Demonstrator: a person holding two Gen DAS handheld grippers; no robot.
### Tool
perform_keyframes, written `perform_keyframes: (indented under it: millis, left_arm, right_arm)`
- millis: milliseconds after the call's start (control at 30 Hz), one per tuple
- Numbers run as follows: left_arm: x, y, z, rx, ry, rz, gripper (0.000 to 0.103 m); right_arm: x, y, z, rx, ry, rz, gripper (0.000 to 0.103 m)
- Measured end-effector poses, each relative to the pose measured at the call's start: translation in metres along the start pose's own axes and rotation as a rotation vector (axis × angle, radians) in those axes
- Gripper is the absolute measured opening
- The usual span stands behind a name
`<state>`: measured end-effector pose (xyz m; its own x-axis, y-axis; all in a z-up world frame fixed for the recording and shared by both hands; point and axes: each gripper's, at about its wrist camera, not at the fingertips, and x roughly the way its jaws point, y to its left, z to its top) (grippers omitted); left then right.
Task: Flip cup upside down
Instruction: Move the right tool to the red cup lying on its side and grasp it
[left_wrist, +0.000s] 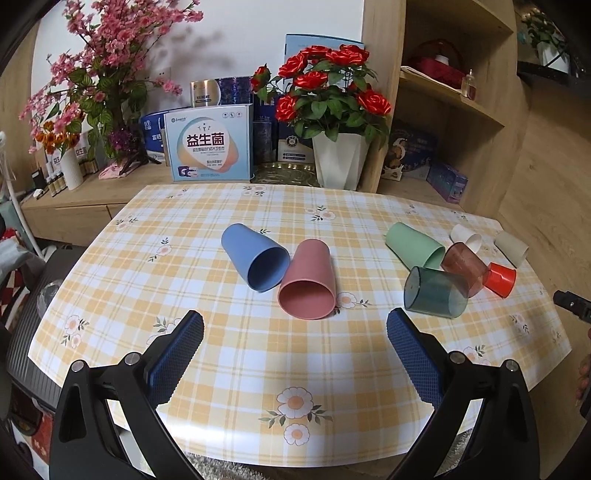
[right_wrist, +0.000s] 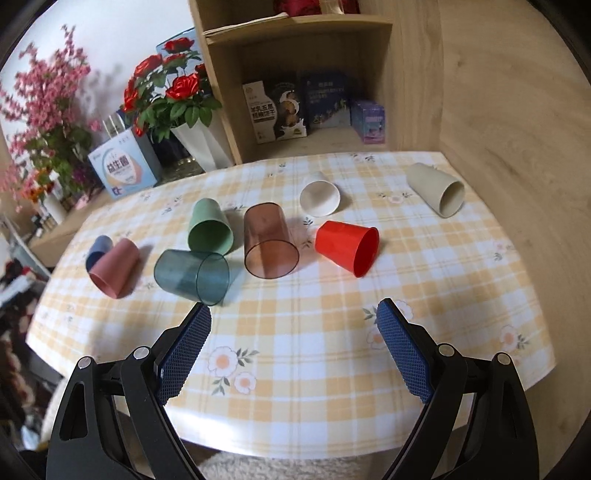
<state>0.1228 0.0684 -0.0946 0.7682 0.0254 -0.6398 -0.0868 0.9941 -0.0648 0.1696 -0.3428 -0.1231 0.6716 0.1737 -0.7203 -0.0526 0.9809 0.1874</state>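
Yellow-and-white checked oilcloth with printed daisies covers the table (left_wrist: 258, 362), which fills the middle of both views and carries eight cups, all lying on their sides and none yet turned mouth-down. Behind it, in the upper part of the left wrist view, stand a wooden shelf unit (left_wrist: 454, 122), a pink blossom spray (left_wrist: 107, 62), a white pot of red roses (left_wrist: 332, 107) and a pale blue box with Chinese print (left_wrist: 208, 142). Both pairs of tongs come next in size: the left gripper (left_wrist: 295, 332) fills the bottom of its view with the blue-padded fingers (left_wrist: 177, 354) spread wide, holding nothing and touching nothing, poised above the near edge of the table and aimed at the pink cup (left_wrist: 308, 280), which lies just beyond the gap with its mouth towards the camera. The right gripper (right_wrist: 293, 325) is likewise released and wide apart, hovering level over the cloth, its left finger tip close by the rim of the teal clear cup (right_wrist: 190, 277) (contact cannot be judged from this angle). Counted singly, the cups are one blue cup (left_wrist: 255, 258) touching the pink one, one green cup (right_wrist: 208, 227), one brown clear cup (right_wrist: 267, 242), one red cup (right_wrist: 347, 245), one beige cup (right_wrist: 436, 188) at the far right and one small white cup (right_wrist: 319, 195), the smallest.
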Motion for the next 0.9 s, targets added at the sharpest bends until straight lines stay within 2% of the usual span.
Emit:
perform_keyframes:
  millis: [167,333,500,600,733,900]
  left_arm:
    - [0.009,0.009,0.001,-0.024,0.019,0.017,0.097]
    - [0.015,0.012,0.003,-0.014,0.026,0.035,0.097]
    - [0.026,0.013,0.007,-0.023,0.035,0.037,0.097]
    - [0.034,0.012,0.010,-0.030,0.036,0.041,0.097]
    - [0.043,0.014,0.011,-0.052,0.047,0.036,0.097]
    - [0.049,0.021,0.006,-0.069,0.072,0.045,0.097]
  right_arm:
    - [0.012,-0.010,0.008,-0.021,0.017,-0.030,0.088]
    - [0.026,-0.021,0.013,-0.015,0.030,-0.013,0.088]
    - [0.054,-0.032,0.028,-0.094,0.065,0.019,0.088]
    - [0.085,-0.039,0.050,-0.172,0.125,0.003,0.088]
    - [0.137,-0.037,0.074,-0.409,0.228,-0.061,0.088]
    - [0.184,-0.029,0.081,-0.597,0.354,-0.090,0.088]
